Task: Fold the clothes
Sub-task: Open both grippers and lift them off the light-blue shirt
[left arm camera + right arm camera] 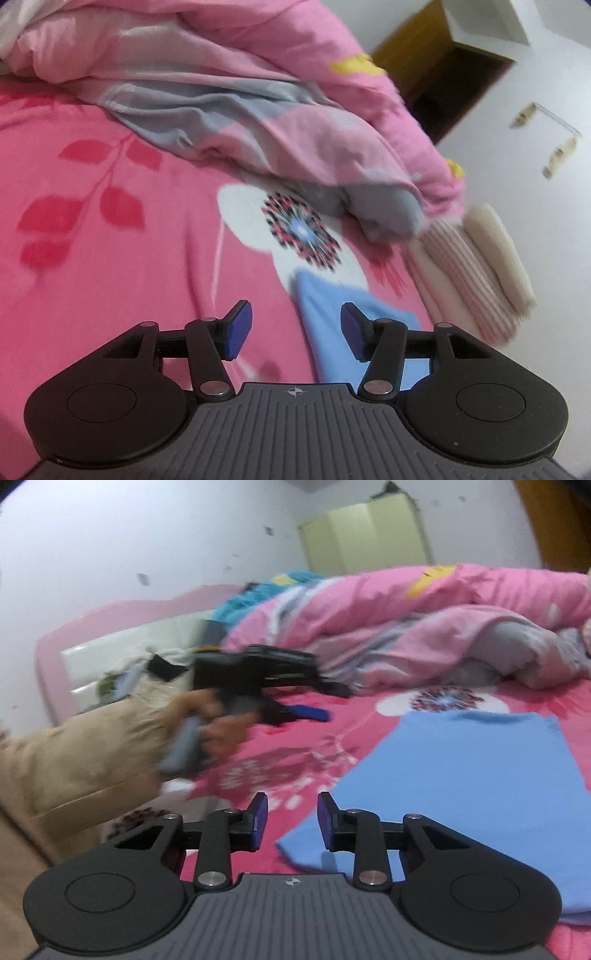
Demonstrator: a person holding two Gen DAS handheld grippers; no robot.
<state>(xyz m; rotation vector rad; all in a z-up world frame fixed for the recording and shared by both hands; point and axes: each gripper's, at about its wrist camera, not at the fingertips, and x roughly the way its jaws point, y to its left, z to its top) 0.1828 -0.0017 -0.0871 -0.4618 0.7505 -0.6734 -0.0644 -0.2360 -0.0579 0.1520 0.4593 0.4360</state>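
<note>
Two hand-held grippers are seen, both w/ nothing between the blue pads. The left gripper is held moderately wide above the pink floral bedsheet, jaws apart and empty. The right gripper is set narrower, a clear gap left, nothing pinched; it hangs at the near corner of the light blue folded cloth garment.

The blue garment is laid flat on the sheet as a neat rectangle, edges squared. Judged: a fold is done on it and both grippers are off it, approx. between steps. In the left wrist view the same garment is seen just ahead and partly under the right-side finger.

Mid-range in the right wrist view, the left gripper is shown blurred, held by a hand in a beige sleeve, well apart from the garment. Judged: it is being carried off to fetch or reposition.

Farther on, a small stack of folded striped pink and cream cloths is parked at the bed edge, prob. as the finished pile. Behind, a crumpled pink-and-grey quilt is bunched up, leaving sheet space as work area.

No containers are visible; a pale green cabinet stands by the far wall, doors closed, contents not shown.
</note>
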